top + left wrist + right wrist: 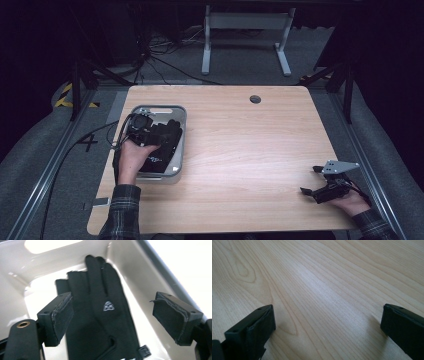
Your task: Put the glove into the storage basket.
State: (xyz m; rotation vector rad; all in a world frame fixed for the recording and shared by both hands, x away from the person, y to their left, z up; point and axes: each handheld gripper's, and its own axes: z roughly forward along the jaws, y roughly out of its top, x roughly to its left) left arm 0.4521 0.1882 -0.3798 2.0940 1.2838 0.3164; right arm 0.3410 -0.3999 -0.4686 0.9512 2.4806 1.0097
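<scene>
Black fabric glove [100, 315] is lying flat in the bottom of the white bin [181, 140] at the left side of the tabletop [250, 150], fingers pointing toward the far wall. My left tongs [110, 315] hang just above it, jaws wide apart and gripping nothing; the glove sits under the gap, not pinched. There's more black stuff bunched up in the bin in the high view, can't tell if it's a second glove. My right tongs [327, 322] are parked low over bare wood near the right edge, also spread wide, nothing between them.

What worries me: the glove is thin and limp, so if I go back in, the pads could skate over the cloth or nip just one layer and drag it. The bin wall is close to my right-hand jaw too, so a sloppy move could bump the bin and shove it.
</scene>
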